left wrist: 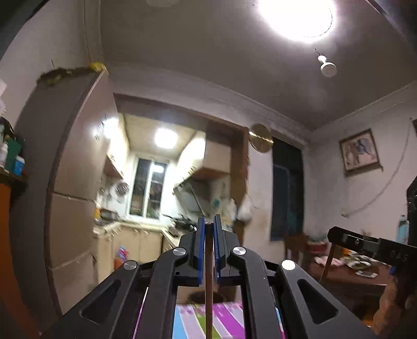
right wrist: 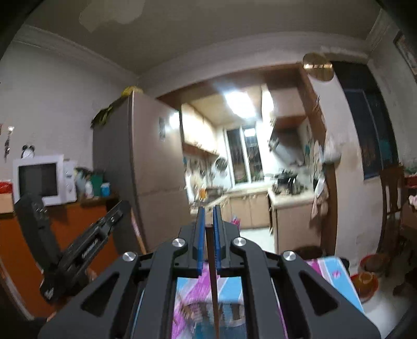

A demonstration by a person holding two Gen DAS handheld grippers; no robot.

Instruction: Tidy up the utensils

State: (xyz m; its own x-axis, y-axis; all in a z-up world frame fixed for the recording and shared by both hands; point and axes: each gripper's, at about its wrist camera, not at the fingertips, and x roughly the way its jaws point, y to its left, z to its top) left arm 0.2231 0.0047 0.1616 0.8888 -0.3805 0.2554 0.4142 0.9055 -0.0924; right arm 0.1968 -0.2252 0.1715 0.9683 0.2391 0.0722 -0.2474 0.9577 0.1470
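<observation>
Dim living room opening onto a lit kitchen (left wrist: 148, 187); brown refrigerator (left wrist: 75, 161) at left, round ceiling lamp (left wrist: 297, 15) above, framed picture (left wrist: 361, 152) on the far wall, microwave (right wrist: 43, 180) on an orange counter in the right wrist view. Striped pink-and-blue tablecloth (left wrist: 224, 320) low in both views.

Left gripper (left wrist: 208, 225): jaws clenched on a single brown chopstick (left wrist: 208, 273), blue pads (left wrist: 200, 250) pressing it from both sides, shaft running back toward the camera, its tip level with the fingertips. Right gripper (right wrist: 208, 216): jaws likewise closed on a second chopstick (right wrist: 212, 271), tip set further back between the pads.

Both tools raised well above the table and pitched up toward the ceiling line, side by side, each visible at the edge of the other's view. One stick per tool, probably carried clear of the surface to be paired or brought to a holder; no holder in view. Motion blur in both views.
</observation>
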